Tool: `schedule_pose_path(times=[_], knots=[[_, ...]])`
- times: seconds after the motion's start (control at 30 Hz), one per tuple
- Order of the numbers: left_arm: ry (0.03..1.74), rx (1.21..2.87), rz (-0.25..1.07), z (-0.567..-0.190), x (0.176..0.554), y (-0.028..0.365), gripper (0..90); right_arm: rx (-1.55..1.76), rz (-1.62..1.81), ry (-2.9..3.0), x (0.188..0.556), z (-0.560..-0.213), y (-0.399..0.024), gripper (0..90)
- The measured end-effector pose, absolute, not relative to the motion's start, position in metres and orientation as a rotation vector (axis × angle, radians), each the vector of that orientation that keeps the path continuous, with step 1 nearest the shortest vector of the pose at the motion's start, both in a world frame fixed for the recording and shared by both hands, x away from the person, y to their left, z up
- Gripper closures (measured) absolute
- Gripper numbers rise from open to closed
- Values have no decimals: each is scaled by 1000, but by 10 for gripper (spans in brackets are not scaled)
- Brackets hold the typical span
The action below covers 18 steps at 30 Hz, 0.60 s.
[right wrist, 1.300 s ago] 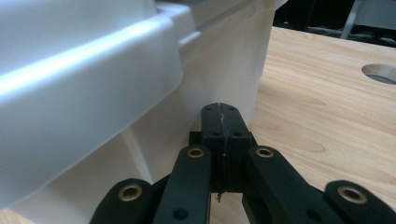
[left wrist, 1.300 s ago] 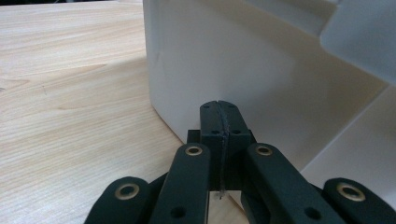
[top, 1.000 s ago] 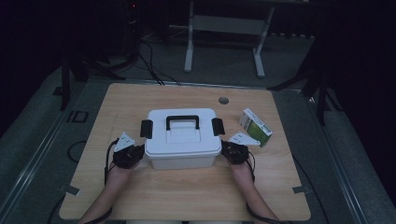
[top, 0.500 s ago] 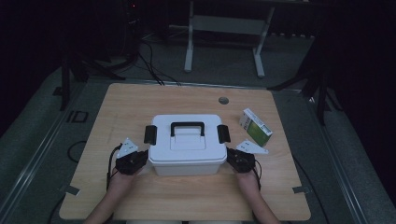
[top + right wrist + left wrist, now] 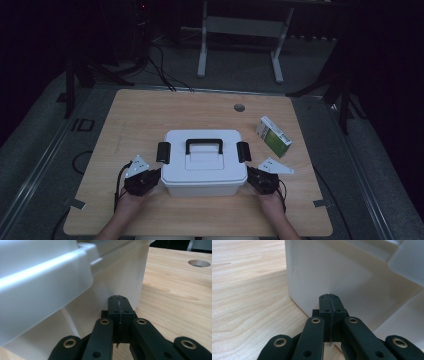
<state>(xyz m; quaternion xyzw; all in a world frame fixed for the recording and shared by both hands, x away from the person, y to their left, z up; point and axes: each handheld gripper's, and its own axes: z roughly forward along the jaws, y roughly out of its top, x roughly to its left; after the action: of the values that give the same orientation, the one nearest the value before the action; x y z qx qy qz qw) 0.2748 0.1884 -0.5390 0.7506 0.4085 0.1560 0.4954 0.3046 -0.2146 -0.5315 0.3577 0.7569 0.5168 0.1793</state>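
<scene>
A white box with a black carry handle on its lid is seen near the middle of the desk, a little toward the person's side. It is flanked at its front corners by both tongs. The left tongs are brought up against the box's left wall, low down; in the left gripper view their jaws are pressed flat together with nothing between them, the tips right at the white wall. The right tongs are set the same way at the right wall; in the right gripper view the jaws are closed tight on nothing, the tips at the box's side just under the jutting lid rim. A black latch is seen on each end of the box. A green and white carton is lying on the desk to the right of the box, apart from it. A round hole is cut in the desk farther back.
</scene>
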Motion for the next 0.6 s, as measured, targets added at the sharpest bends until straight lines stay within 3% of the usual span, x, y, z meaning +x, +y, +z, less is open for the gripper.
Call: schedule_pose_path(times=[0.6], knots=[[944, 1844, 352, -539, 257, 180, 900, 1002, 1477, 2160, 275, -531, -230, 900]])
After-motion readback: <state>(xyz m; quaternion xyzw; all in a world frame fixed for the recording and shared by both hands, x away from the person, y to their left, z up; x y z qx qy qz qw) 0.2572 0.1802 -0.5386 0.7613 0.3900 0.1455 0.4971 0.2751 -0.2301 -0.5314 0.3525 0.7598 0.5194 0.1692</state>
